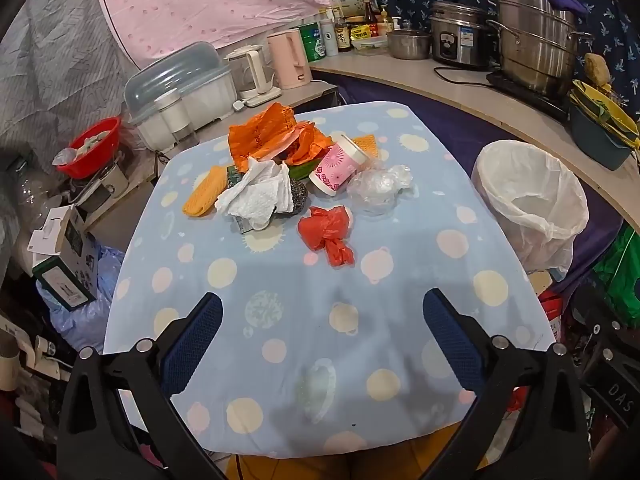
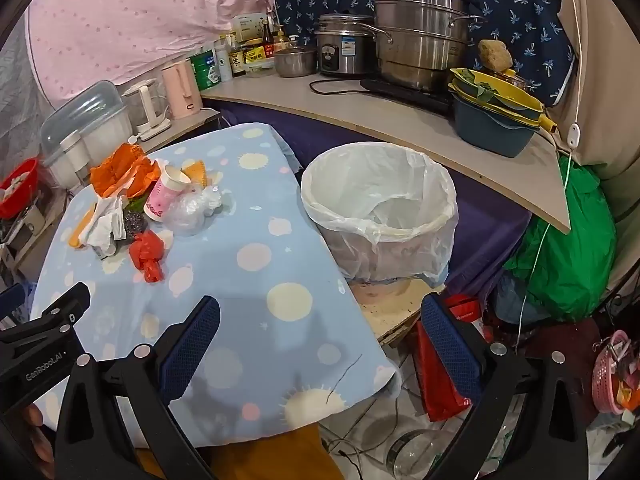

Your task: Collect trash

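Trash is lying in a loose heap toward the far end of the cloth-covered table [image 1: 320, 360], none of it yet in the lined bin [image 2: 380, 200] standing just off the table's right edge. The red bag [image 1: 326, 236], knotted and crumpled, is sitting nearest; it is probably light and soft w/ slick film, so pinching the bunched middle looks safer than a loose tail. The white tissue [image 1: 256, 196] is likely compressing to nothing (any fold will do). The pink paper cup [image 1: 340, 168] is lying on its side, thin-walled and crushable, best taken across the rim or body w/ gentle pressure. The clear plastic wrap [image 1: 378, 188] beside it looks slippery. The orange bag [image 1: 272, 136] is bulking up at the back. Left gripper [image 1: 322, 320] and right gripper [image 2: 320, 320] are both hanging spread wide, nothing between the fingers, well short of the heap.
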The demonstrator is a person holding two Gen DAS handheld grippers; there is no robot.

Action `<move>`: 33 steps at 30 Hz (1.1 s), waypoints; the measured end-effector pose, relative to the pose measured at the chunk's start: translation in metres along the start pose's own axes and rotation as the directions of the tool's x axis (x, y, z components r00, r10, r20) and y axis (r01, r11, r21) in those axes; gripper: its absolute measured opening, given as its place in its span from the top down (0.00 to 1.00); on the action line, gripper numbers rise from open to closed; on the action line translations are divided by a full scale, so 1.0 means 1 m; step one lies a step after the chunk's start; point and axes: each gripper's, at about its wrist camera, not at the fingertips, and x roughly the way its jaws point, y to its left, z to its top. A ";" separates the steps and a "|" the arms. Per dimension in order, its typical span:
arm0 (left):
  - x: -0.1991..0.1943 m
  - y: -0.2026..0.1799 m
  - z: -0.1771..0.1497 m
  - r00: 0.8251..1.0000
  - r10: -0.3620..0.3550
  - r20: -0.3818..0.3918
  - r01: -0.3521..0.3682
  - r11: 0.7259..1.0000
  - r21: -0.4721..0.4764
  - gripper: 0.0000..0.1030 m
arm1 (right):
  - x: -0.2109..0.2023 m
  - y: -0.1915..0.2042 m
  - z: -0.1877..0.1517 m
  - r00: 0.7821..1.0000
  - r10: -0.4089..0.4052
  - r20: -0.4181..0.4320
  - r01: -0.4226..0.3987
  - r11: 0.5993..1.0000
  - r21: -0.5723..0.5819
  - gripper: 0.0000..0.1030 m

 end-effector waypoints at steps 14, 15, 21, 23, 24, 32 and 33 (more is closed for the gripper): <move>-0.006 0.012 -0.005 1.000 0.018 0.004 -0.018 1.000 0.005 0.07 | -0.001 -0.004 0.000 1.000 0.006 -0.002 -0.006 1.000 0.007 0.06; -0.006 0.008 -0.002 1.000 0.022 0.003 -0.022 1.000 0.007 0.07 | -0.001 -0.004 0.000 1.000 0.005 -0.001 -0.005 1.000 0.008 0.06; -0.007 0.001 -0.001 1.000 0.025 0.014 -0.025 1.000 0.003 0.07 | -0.001 -0.005 -0.001 1.000 0.008 0.000 -0.008 1.000 0.009 0.06; -0.007 0.001 -0.001 1.000 0.028 0.014 -0.028 1.000 0.004 0.07 | -0.001 -0.005 -0.002 1.000 0.007 0.001 -0.007 1.000 0.008 0.06; -0.007 0.001 -0.001 1.000 0.027 0.015 -0.027 1.000 0.004 0.07 | -0.002 -0.005 -0.002 1.000 0.008 0.001 -0.008 1.000 0.009 0.06; -0.010 -0.002 -0.002 0.999 0.020 0.034 -0.020 1.000 0.013 0.07 | -0.003 -0.005 -0.002 1.000 0.011 0.002 -0.011 1.000 0.011 0.06; -0.011 -0.001 -0.003 0.999 0.023 0.036 -0.024 1.000 0.013 0.07 | -0.003 -0.005 -0.002 1.000 0.010 0.003 -0.010 1.000 0.011 0.06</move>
